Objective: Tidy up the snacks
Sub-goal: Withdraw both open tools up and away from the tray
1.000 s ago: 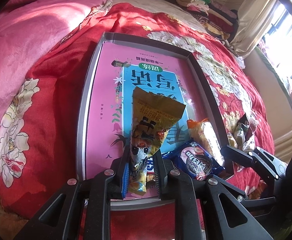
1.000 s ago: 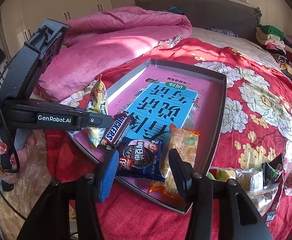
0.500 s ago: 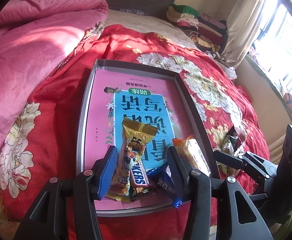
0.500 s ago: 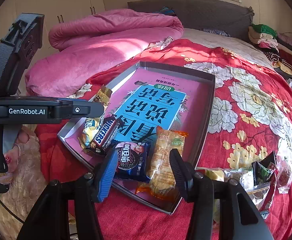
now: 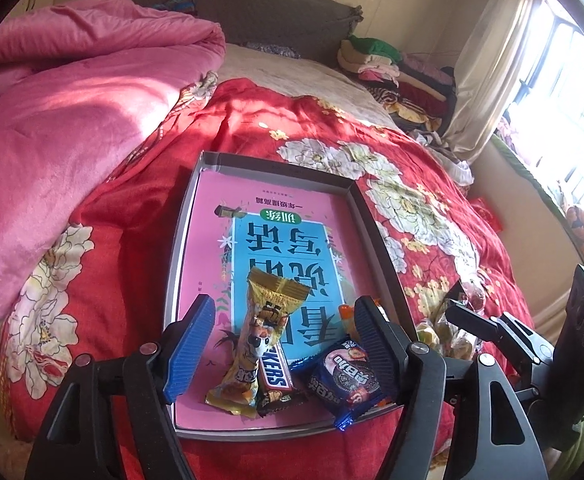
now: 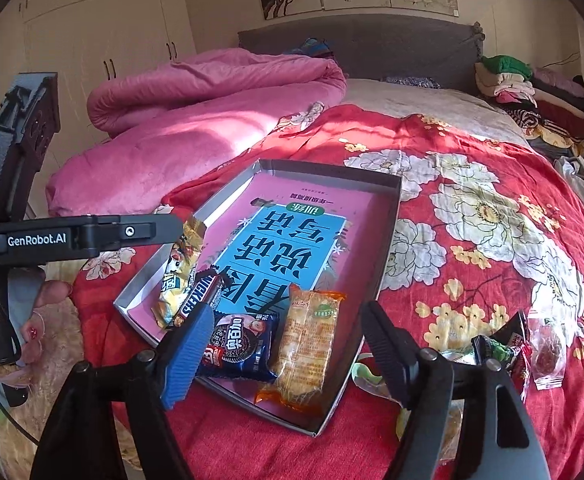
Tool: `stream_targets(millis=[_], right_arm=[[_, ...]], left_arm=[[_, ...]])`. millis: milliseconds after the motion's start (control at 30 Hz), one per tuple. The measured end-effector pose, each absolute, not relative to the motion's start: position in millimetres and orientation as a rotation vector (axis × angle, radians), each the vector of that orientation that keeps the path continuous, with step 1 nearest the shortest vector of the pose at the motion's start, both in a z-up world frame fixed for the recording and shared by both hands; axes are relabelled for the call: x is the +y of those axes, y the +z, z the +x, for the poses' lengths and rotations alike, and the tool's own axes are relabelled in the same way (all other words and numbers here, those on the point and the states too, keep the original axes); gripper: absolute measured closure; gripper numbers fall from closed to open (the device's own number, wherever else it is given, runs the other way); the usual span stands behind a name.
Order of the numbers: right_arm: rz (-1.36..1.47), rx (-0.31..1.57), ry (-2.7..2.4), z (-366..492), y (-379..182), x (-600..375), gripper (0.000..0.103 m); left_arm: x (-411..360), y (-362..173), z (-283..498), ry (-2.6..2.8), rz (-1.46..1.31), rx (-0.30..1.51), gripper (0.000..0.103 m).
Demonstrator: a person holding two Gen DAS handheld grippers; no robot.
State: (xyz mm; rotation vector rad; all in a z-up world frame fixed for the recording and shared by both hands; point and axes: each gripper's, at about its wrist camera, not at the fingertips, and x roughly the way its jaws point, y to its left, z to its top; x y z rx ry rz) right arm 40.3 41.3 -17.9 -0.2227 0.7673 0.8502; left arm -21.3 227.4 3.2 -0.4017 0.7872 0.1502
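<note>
Four light, crinkly packets lie in the tray, best pinched across their middles, while the left gripper and right gripper are opening, holding nothing.

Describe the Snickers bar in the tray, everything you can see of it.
The Snickers bar is a small brown wrapper, glossy like plastic film, with white block lettering and crimped ends, apparently unopened. It lies flat near the front edge of the grey tray, on the pink liner. The yellow snack packet lies against its side, partly overlapping it; the dark blue cookie packet sits just beside it. Neither gripper touches it.
</note>
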Motion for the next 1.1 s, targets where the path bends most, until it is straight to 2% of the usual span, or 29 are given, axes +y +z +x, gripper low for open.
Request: stream_targets(millis=[767, 1100], right_arm=[[-0.141, 0.686, 0.771, 49.2, 11.9, 1.2, 0.013], [-0.085, 0.662, 0.779, 49.8, 25.2, -19.1, 0.01]], left_arm=[[206.5, 18.0, -27.1, 0.141, -0.407, 0.737, 0.029], [180.2, 24.2, -25.5, 0.116, -0.39, 0.743, 0.024]])
